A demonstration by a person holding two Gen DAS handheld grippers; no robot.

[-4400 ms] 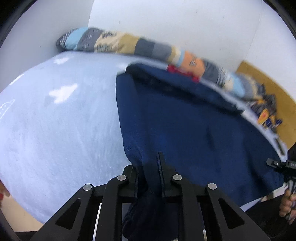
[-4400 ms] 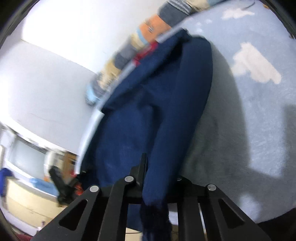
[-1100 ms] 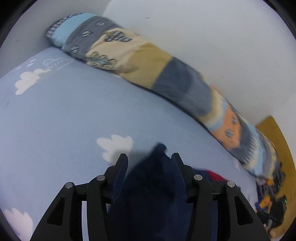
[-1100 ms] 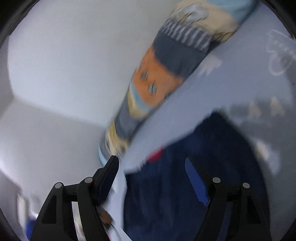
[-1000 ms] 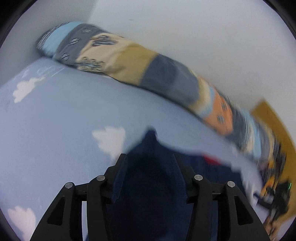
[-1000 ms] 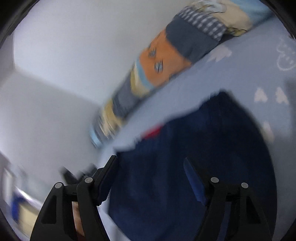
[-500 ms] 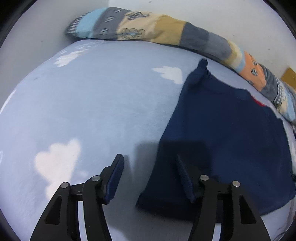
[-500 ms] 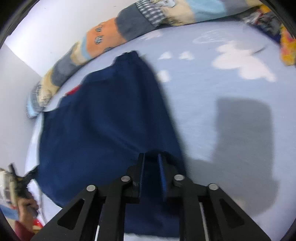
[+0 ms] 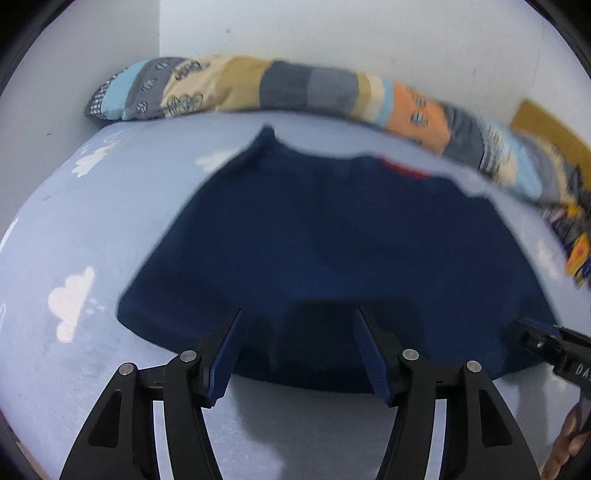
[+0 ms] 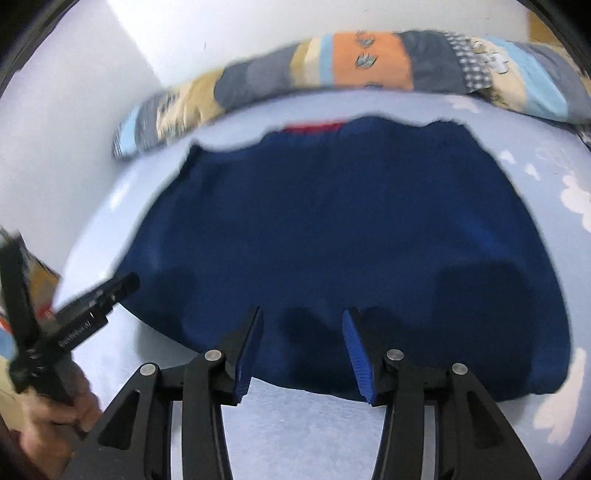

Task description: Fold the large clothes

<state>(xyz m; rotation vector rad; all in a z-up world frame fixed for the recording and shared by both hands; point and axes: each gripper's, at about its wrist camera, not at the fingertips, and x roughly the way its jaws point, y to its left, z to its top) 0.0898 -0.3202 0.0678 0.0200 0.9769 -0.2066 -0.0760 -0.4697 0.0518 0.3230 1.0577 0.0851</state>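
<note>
**Left wrist view: garment laid flat on bed**

A pale blue sheet (image 9: 110, 229) with white clouds is seen, bounded by white walls (image 9: 369, 33); a patchwork bolster (image 9: 295, 85) lies along the far wall. The navy garment (image 9: 332, 240) is spread flat mid-bed, long axis running left to right, a red patch at its far edge. Left gripper (image 9: 295, 350) and right gripper (image 10: 303, 347) are held wide apart, empty, over the near hem.

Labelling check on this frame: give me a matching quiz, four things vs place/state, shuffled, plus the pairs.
Column 1:
1. navy garment
2. patchwork bolster
3. left gripper
4. red patch

Column 2:
A. open, holding nothing
B. along the wall at the far side of the bed
C. spread flat on the cloud-print sheet
D. at the garment's far edge

Pairs: 1-C, 2-B, 3-A, 4-D
</note>
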